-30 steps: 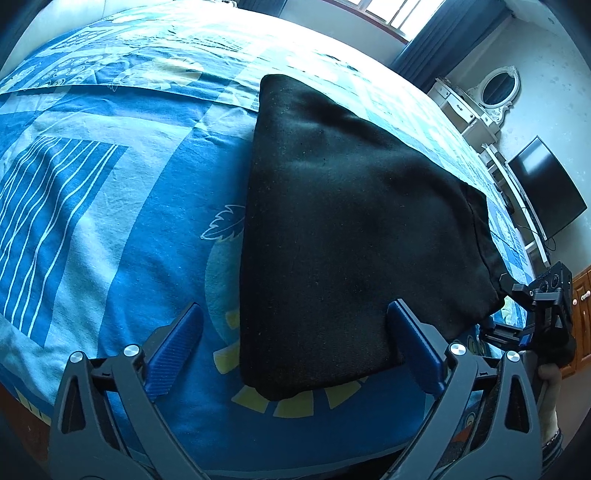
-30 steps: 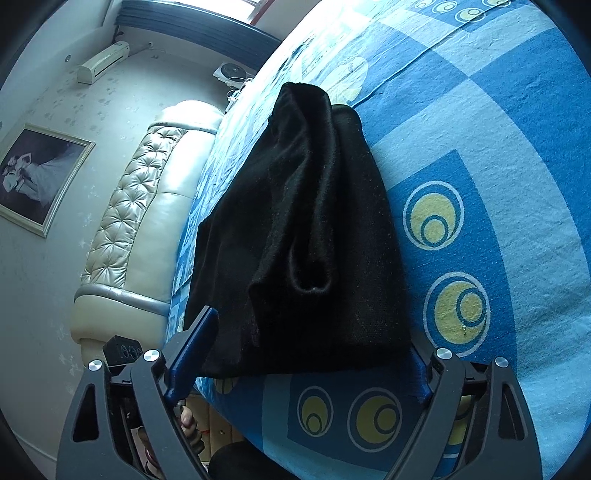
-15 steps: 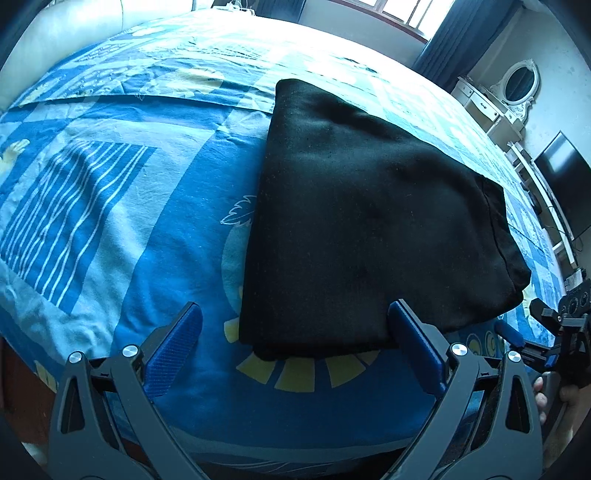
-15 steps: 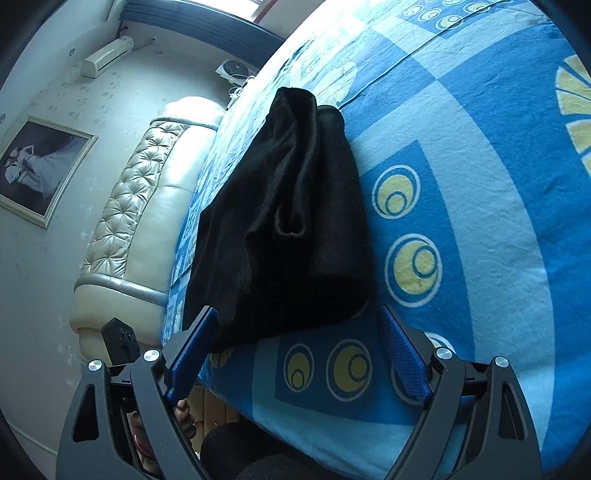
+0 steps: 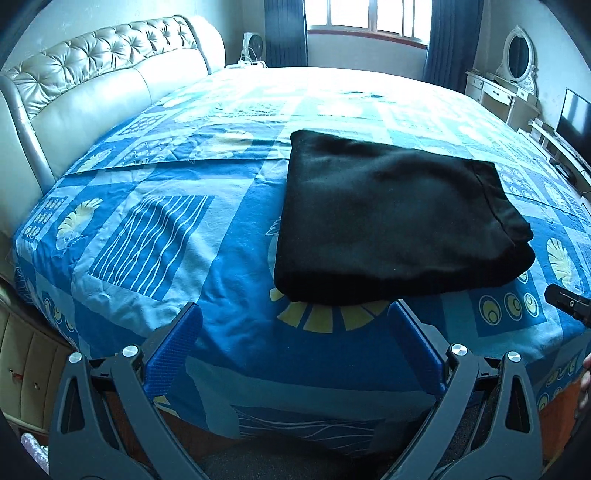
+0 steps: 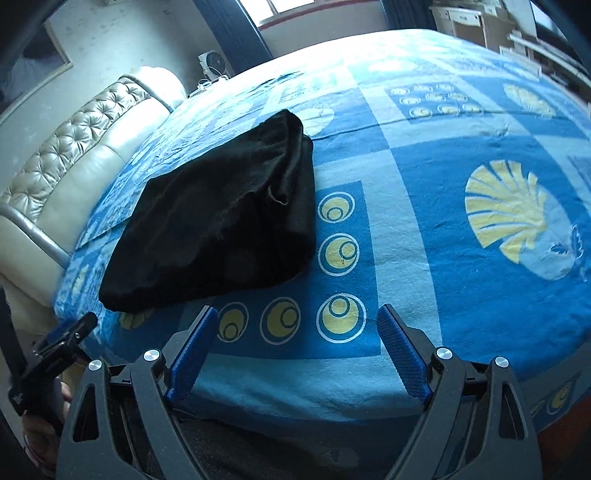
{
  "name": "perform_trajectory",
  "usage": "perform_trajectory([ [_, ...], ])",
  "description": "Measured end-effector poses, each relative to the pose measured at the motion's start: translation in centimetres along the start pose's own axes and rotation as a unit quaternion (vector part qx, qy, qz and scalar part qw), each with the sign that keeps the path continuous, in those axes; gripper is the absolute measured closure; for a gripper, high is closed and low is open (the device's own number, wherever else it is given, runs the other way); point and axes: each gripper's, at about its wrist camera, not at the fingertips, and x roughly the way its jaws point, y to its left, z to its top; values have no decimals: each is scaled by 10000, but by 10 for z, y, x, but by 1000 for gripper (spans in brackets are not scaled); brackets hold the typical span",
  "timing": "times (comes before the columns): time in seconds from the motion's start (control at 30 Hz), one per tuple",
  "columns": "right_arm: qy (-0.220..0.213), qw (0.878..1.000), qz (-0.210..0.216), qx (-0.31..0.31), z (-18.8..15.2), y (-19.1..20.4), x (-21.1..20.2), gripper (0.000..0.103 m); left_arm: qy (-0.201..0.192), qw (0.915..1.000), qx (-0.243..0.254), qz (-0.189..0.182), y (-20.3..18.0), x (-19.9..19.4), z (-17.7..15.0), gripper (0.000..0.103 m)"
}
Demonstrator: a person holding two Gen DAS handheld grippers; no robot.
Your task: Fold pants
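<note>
Hovering clear, left gripper (image 5: 295,343) and right gripper (image 6: 297,343) gape empty; black pants (image 5: 391,221) lie folded on the bed (image 5: 166,229), seemingly finished, since nothing needs holding.

Folded pants (image 5: 391,221) lie on bed (image 5: 229,258), near its foot-side edge, right of centre in left wrist view. Headboard (image 5: 92,92) along bed's left edge. Window (image 5: 365,18) beyond far edge; dresser (image 5: 506,88) and TV (image 5: 574,118) off the right edge.
</note>
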Motion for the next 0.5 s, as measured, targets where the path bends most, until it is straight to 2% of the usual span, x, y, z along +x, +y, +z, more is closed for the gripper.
perform_trajectory([
  [0.13,-209,9989,-240,-339,0,14,-9,17,-111,9998,-85,-155,0,-12,2,2],
  [0.23,-270,9974,-342,-579,-3,23,-9,17,-218,9997,-112,-38,0,-16,2,2],
  [0.3,-248,9972,-345,-616,-7,25,-7,17,-230,9995,-147,-131,1,-17,3,2],
  [0.5,-165,9972,-426,-587,-14,24,-1,17,-356,9993,-94,-60,-2,-17,5,2],
])
